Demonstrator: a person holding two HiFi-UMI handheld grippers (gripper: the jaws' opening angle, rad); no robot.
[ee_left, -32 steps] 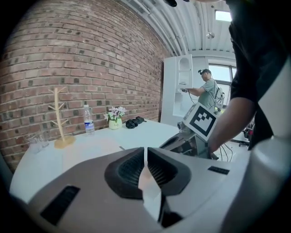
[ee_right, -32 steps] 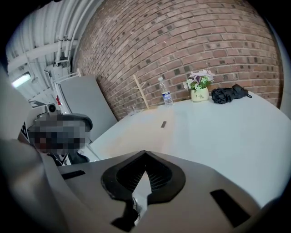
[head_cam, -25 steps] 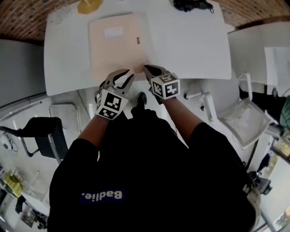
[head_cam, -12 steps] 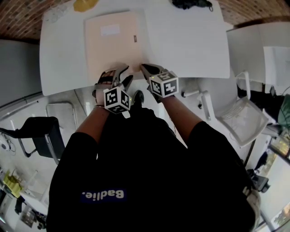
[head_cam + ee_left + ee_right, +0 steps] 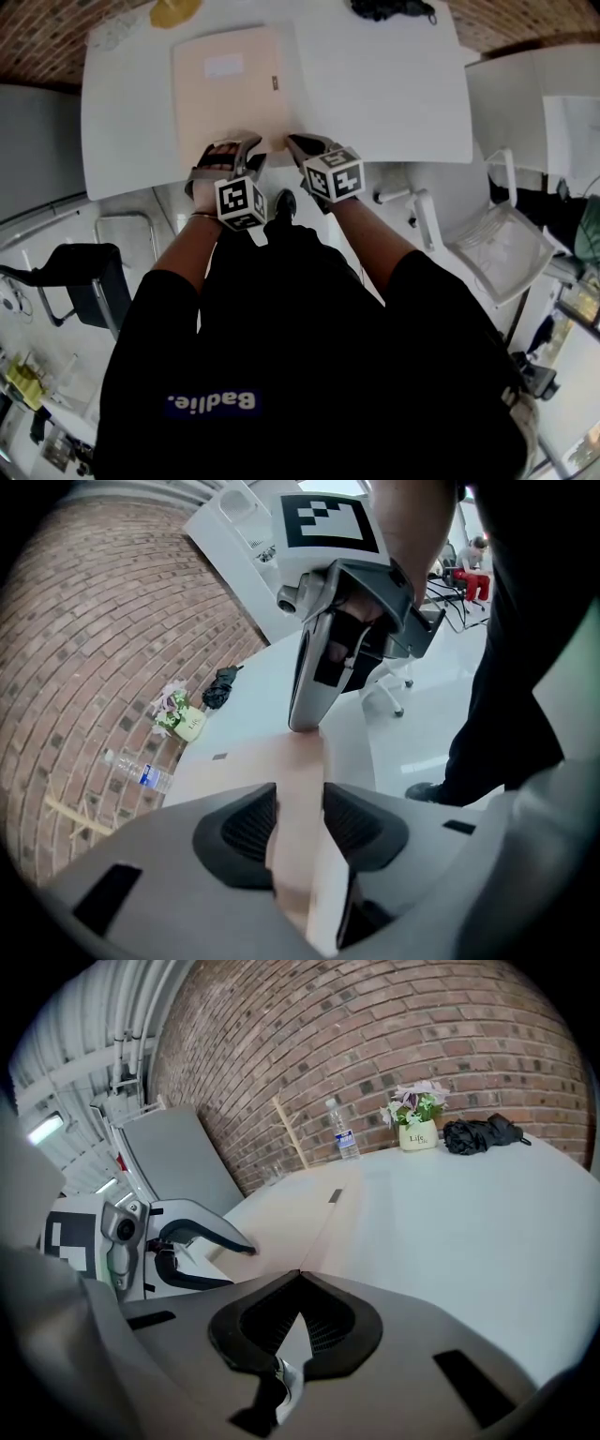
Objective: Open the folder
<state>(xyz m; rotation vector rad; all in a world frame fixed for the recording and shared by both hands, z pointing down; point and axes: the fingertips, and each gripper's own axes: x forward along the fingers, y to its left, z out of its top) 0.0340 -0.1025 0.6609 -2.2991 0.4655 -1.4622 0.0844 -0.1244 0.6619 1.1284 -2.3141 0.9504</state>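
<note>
Here, the peach folder point(image 5: 230, 89) is lying closed and flat on the white table point(image 5: 394, 84), its near edge facing the person. The left gripper point(image 5: 298, 822) is straddling that near edge, a little left of the folder's near right corner. Its jaws are closing with the cover's edge in the gap, though the pads are not yet visibly pinching it, apparently so as to catch only the top cover. The right gripper point(image 5: 292, 142) is resting its tip at the folder's near right corner, jaws clenched together on nothing. It is probably pinning the folder against sliding while the cover is being lifted. A flowerpot point(image 5: 417, 1129) and a water bottle point(image 5: 345, 1129) are standing beyond the folder's far edge.
</note>
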